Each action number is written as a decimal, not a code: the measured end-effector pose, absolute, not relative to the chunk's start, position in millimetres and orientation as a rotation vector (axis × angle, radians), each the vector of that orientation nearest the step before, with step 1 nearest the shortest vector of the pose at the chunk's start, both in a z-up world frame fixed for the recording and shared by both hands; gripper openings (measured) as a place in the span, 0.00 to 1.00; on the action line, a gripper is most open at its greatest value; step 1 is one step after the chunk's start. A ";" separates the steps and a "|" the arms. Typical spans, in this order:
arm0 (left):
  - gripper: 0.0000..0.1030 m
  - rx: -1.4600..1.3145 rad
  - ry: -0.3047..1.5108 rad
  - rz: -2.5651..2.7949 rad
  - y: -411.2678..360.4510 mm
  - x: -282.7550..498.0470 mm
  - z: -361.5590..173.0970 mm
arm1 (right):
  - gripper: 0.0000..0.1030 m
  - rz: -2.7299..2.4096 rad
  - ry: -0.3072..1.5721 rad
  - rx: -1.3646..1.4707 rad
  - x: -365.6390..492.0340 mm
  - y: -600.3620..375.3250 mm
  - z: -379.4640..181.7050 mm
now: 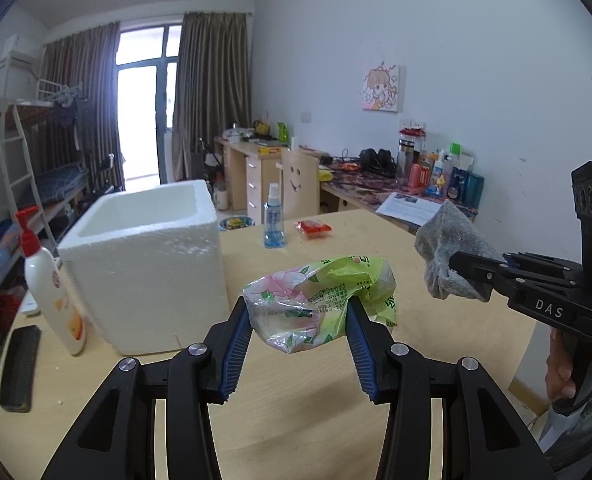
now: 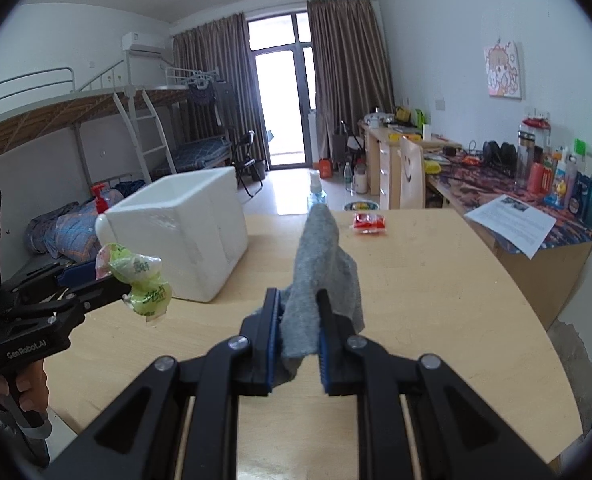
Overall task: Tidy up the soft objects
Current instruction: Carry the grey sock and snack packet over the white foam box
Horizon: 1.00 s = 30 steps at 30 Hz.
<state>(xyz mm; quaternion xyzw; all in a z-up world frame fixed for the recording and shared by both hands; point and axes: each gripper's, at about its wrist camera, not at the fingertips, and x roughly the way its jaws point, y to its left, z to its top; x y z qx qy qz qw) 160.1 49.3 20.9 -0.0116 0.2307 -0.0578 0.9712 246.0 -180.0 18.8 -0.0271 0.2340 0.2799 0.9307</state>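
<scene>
My left gripper [image 1: 299, 312] is shut on a crumpled green and pink plastic packet [image 1: 320, 300] and holds it above the wooden table [image 1: 436, 340]. It also shows in the right wrist view [image 2: 139, 280], at the left. My right gripper [image 2: 298, 304] is shut on a grey sock [image 2: 320, 264] that stands up between the fingers, above the table [image 2: 436, 300]. In the left wrist view the sock [image 1: 452, 252] hangs from the right gripper [image 1: 468, 266] at the right. A white foam box [image 1: 147, 252], open at the top, stands at the table's left; it also shows in the right wrist view [image 2: 183, 232].
A white pump bottle [image 1: 51, 280] stands left of the box, with a black block [image 1: 19, 368] near it. A blue spray bottle [image 1: 273, 222] and a red packet [image 1: 314, 228] sit at the table's far side. A cluttered desk [image 2: 536, 200] runs along the right wall.
</scene>
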 end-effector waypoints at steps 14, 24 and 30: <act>0.47 -0.014 0.383 -0.047 63.0 120.8 41.3 | 0.19 0.638 0.381 -0.071 216.7 -174.1 37.2; 0.47 0.002 0.305 0.052 77.6 99.0 57.9 | 0.19 0.715 0.321 -0.084 207.1 -159.7 45.4; 0.47 -0.007 0.287 0.104 92.8 87.7 61.1 | 0.19 0.775 0.301 -0.102 205.5 -142.7 48.7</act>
